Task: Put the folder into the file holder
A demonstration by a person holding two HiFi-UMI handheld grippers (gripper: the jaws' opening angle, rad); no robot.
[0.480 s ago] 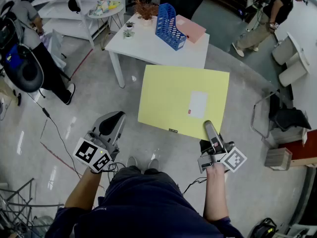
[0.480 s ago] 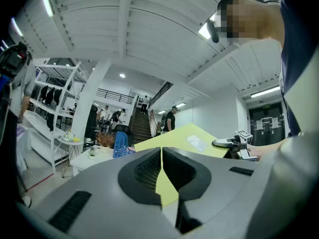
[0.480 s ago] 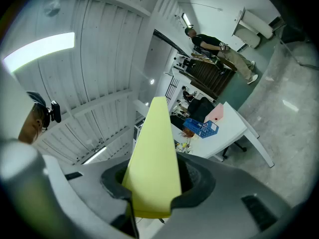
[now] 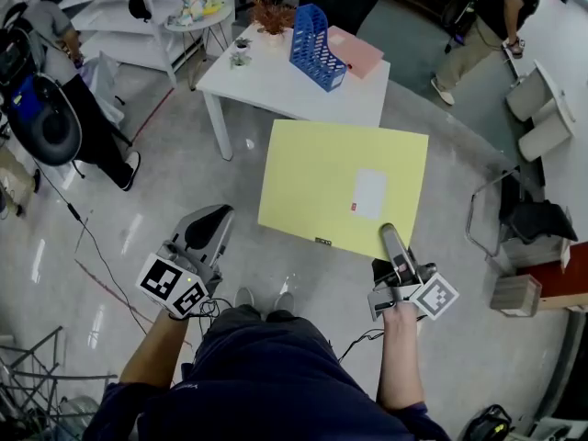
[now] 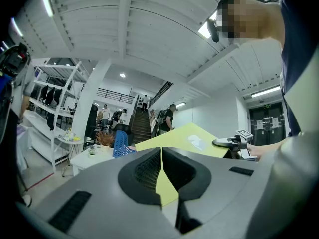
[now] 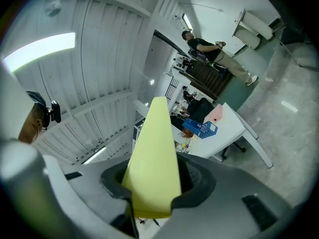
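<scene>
A large yellow folder (image 4: 344, 186) with a white label hangs flat above the floor, in front of the white table (image 4: 276, 85). My right gripper (image 4: 388, 237) is shut on its near right corner; in the right gripper view the folder (image 6: 154, 158) runs out from between the jaws. The blue file holder (image 4: 317, 49) stands upright on the table, beyond the folder, and also shows small in both gripper views, file holder (image 5: 122, 144) and file holder (image 6: 202, 128). My left gripper (image 4: 207, 232) hovers left of the folder, shut and empty, its jaws meeting at the tips (image 5: 161, 156).
A pink folder (image 4: 354, 51) lies beside the file holder, with small plants (image 4: 269, 16) at the table's back. White shelves (image 4: 119, 26) and a person (image 4: 64, 72) are at the left. A chair (image 4: 524, 219) stands at the right, and another person (image 4: 487, 26) walks at the far right.
The folder and both grippers keep their places. The person at the far right has stepped a little further away.
</scene>
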